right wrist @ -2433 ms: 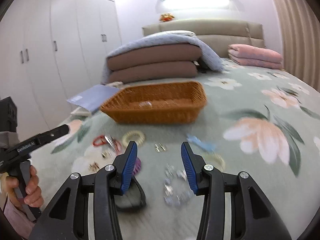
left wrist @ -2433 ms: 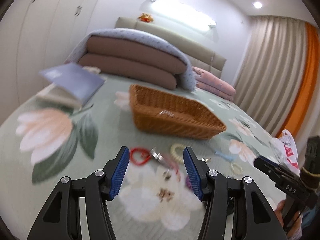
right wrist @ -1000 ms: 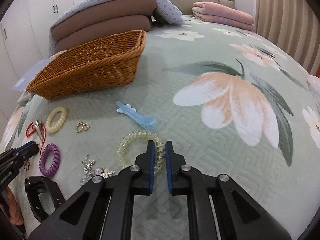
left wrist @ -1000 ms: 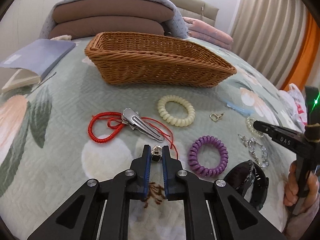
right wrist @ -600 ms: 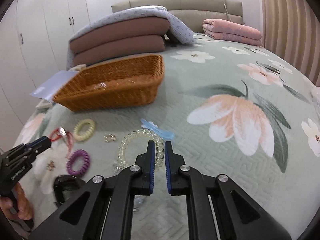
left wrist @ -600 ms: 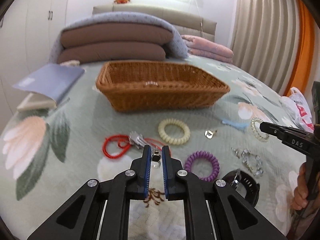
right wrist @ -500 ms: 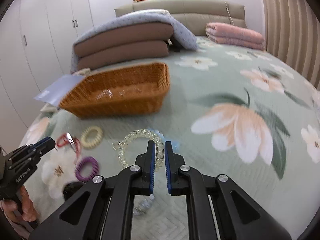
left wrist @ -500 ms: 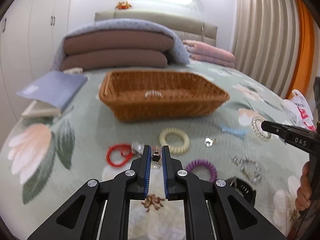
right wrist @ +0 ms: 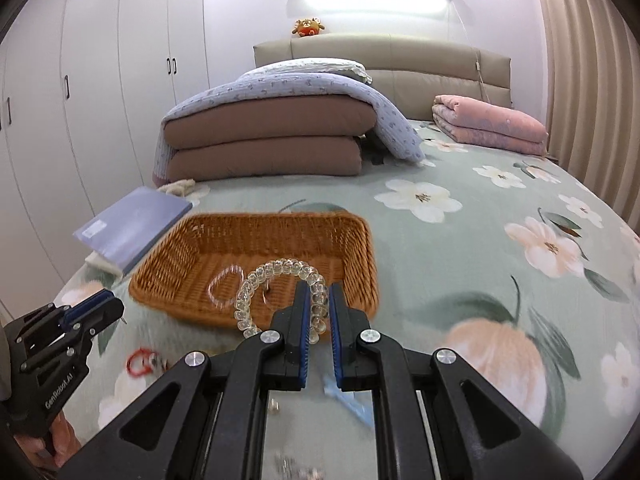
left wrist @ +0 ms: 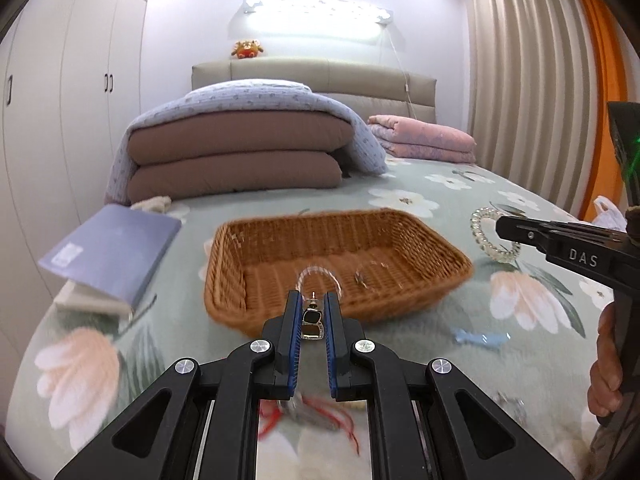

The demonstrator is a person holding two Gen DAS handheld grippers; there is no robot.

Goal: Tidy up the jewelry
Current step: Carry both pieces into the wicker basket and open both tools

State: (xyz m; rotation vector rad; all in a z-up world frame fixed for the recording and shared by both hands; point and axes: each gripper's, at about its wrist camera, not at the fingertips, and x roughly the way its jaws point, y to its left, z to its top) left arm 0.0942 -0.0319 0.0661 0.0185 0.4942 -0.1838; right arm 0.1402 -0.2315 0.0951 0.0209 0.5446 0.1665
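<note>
My left gripper is shut on a small gold and black earring, held above the bed in front of the wicker basket. My right gripper is shut on a clear beaded bracelet, held up just in front of the basket. That bracelet also shows in the left wrist view, at the right gripper's tip. The basket holds a clear bracelet and another small piece. A red cord and a blue hair clip lie on the bed.
A blue book lies left of the basket. Folded brown and blue quilts and pink bedding lie behind it. Wardrobes stand at the left, curtains at the right. More jewelry lies blurred below the grippers.
Both grippers closed on their pieces, lifted them off the bed and moved up toward the basket. The view now looks down into the basket from higher.
</note>
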